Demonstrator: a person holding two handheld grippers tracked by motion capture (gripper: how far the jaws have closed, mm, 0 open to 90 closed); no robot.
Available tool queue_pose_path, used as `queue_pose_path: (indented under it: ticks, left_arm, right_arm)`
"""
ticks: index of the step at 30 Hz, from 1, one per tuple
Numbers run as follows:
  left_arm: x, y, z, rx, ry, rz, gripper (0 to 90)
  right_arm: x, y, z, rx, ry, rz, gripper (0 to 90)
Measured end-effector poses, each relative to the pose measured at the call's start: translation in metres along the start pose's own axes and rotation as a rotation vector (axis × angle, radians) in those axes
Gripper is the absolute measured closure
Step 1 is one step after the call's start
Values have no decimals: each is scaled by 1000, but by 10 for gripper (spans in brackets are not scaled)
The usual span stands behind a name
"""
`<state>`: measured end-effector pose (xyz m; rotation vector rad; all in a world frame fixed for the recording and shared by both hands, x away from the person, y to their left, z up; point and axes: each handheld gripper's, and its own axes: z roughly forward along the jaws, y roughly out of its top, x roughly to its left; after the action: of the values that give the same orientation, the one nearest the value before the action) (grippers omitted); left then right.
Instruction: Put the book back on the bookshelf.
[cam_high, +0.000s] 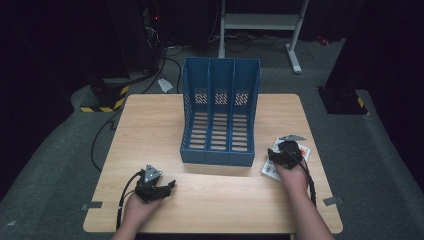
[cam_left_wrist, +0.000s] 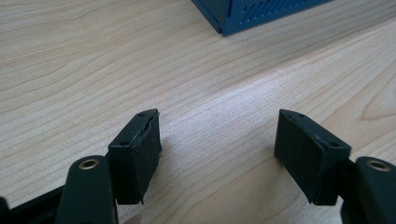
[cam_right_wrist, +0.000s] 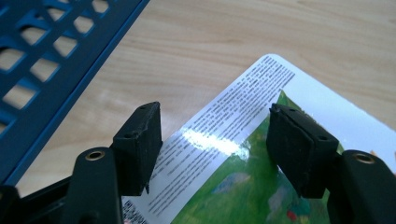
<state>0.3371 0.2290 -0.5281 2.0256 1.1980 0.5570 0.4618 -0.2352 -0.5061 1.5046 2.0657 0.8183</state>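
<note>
The right gripper (cam_right_wrist: 212, 140) is spread, its jaws over a glossy picture booklet (cam_right_wrist: 243, 186) flat on the table (cam_high: 150, 130), at lower right of the high view beside the blue file rack (cam_high: 220, 112). The left gripper (cam_left_wrist: 217, 149) is spread and empty, lower left.

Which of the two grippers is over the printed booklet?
The right gripper: its open jaws straddle the glossy booklet beside the blue file rack; the left gripper is over bare table.

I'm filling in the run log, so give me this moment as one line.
left gripper: open, over bare table | right gripper: open, over glossy printed booklet lying flat | blue three-slot file rack: empty, beside booklet
</note>
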Motion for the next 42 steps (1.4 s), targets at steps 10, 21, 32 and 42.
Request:
queue_pose_path:
  ticks: [10,21,32,42]
  left_arm:
    - [0,0,0,0,-1,-1,313]
    - [0,0,0,0,-2,4,313]
    - [0,0,0,1,-2,5,314]
    - [-1,1,0,1,-17,17,320]
  right_arm:
    - [-33,13,2,9,-66,94,331]
    - [-58,17,13,78,-18,186,328]
    - [-29,-18,-21,70,0,158,334]
    - [-9,-53,-50,40,31,131,341]
